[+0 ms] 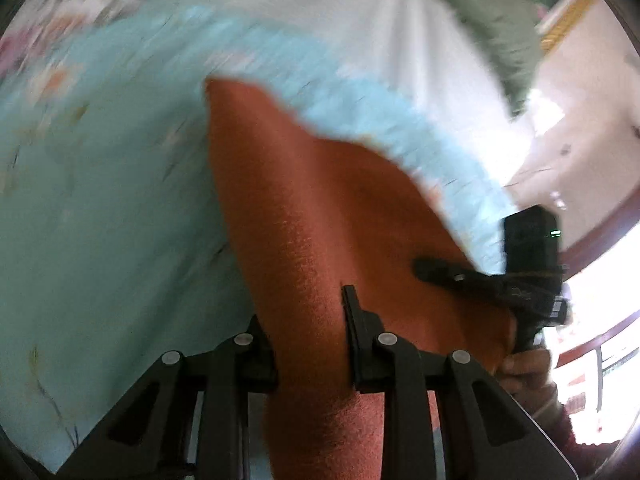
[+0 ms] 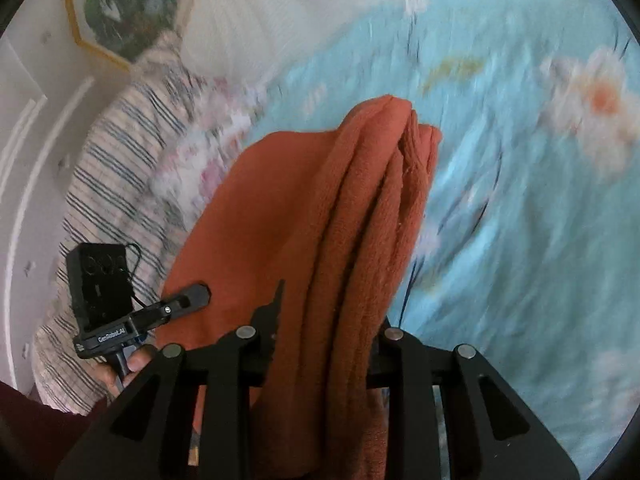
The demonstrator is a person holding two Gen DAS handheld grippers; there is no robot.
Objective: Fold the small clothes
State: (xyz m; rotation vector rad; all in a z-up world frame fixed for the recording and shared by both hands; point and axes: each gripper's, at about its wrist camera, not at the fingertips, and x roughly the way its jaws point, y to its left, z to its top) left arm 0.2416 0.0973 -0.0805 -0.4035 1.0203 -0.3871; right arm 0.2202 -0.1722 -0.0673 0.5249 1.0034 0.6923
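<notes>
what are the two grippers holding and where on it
Both hold the orange cloth: the left gripper grips one end, the right gripper grips a bunched, folded end.

orange cloth (image 2: 320,240) blocks ahead, open floral bedsheet (image 2: 520,200) rightward

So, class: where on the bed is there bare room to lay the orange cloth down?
Free: the blue floral bedspread left of the orange cloth in the left view, right of it in the right view. Crowded: the striped bedding toward the wall. Left gripper and right gripper both grip the cloth.
</notes>
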